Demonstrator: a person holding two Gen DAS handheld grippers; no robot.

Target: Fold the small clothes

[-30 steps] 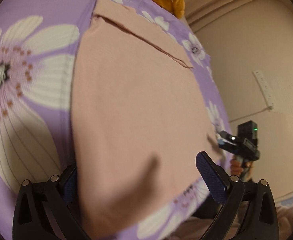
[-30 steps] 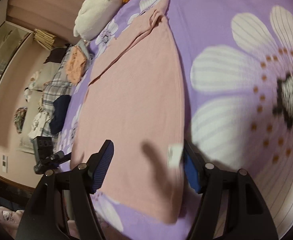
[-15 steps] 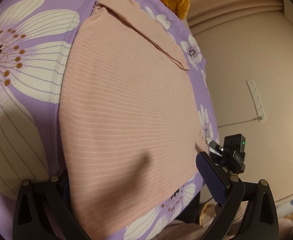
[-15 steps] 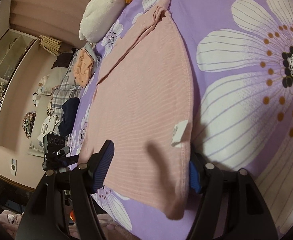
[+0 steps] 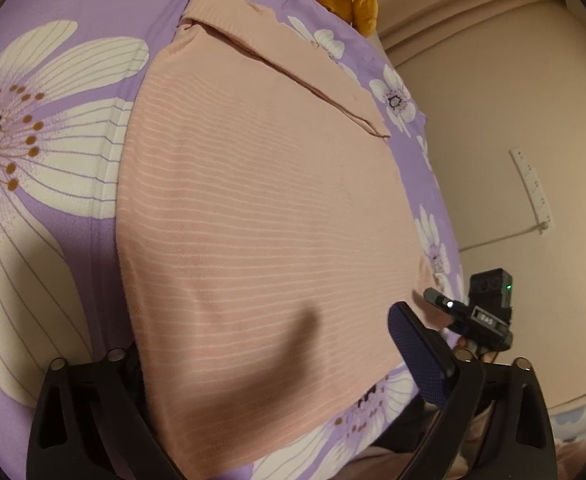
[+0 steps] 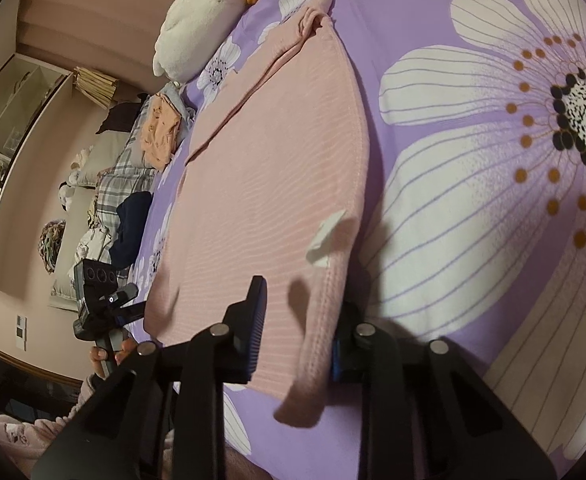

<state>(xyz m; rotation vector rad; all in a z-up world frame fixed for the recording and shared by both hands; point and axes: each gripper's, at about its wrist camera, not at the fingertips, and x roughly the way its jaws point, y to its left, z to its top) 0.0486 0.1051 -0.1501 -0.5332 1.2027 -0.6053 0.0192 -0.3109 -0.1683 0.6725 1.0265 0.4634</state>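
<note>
A pink ribbed garment lies flat on a purple flowered bedspread, its far part folded over. My left gripper is open, its fingers straddling the garment's near left corner; the left finger is hidden under the cloth. In the right wrist view the same garment carries a white label near its right edge. My right gripper has its jaws partly closed around the near right corner, which hangs between them; the right finger is hidden behind the cloth.
A white and orange plush toy lies at the bed's far end. Piled clothes sit beside the bed on the left. The other gripper shows past the bed's edge. A wall is to the right.
Both grippers have moved closer to the garment's near corners. The right jaws have narrowed around the right corner, and that corner now droops between them.
</note>
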